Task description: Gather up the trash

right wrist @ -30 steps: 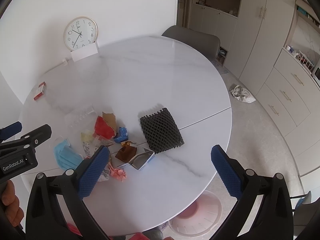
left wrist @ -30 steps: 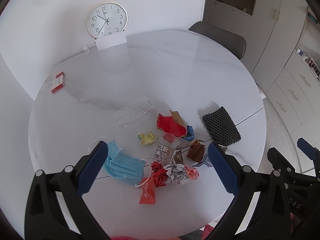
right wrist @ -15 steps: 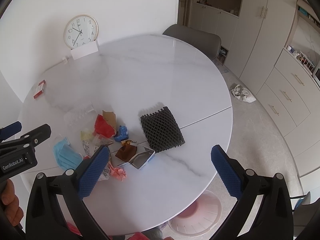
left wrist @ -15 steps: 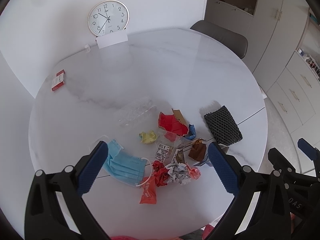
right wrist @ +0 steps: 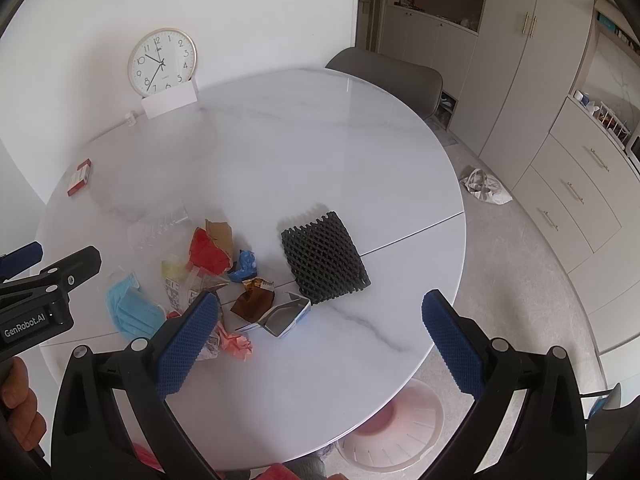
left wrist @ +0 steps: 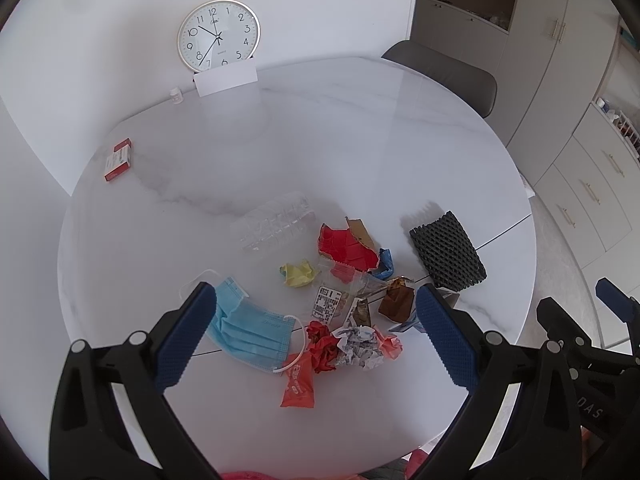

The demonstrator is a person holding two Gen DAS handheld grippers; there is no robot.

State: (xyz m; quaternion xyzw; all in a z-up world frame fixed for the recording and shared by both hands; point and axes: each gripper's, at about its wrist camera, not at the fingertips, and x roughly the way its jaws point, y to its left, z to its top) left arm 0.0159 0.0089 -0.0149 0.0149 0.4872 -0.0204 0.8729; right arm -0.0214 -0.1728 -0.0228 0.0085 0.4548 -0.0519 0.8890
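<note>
Trash lies in a loose pile on the round white marble table (left wrist: 360, 140): a blue face mask (left wrist: 250, 330), crumpled red paper (left wrist: 322, 344), crumpled printed paper (left wrist: 358, 346), an orange sachet (left wrist: 298, 386), a yellow wad (left wrist: 297, 274), a red and brown torn box piece (left wrist: 348, 242), a brown wrapper (left wrist: 396, 300) and a black foam net (left wrist: 446, 250). My left gripper (left wrist: 316, 340) hovers open above the mask and crumpled paper. My right gripper (right wrist: 320, 338) is open too, over the near right of the table beside a small open carton (right wrist: 286, 314) and the black foam net (right wrist: 324, 258).
A clear plastic tray (left wrist: 276, 226) lies behind the pile. A wall clock (left wrist: 218, 36) with a white card, a small bottle (left wrist: 176, 94) and a red and white box (left wrist: 118, 160) stand at the far side. A grey chair (right wrist: 388, 74) is behind the table; a pink bin (right wrist: 394, 428) sits on the floor below the near edge.
Both views have shifted only slightly; the trash pile sits a touch lower and nearer in the frames. Both grippers stay open and nothing on the table has moved.
</note>
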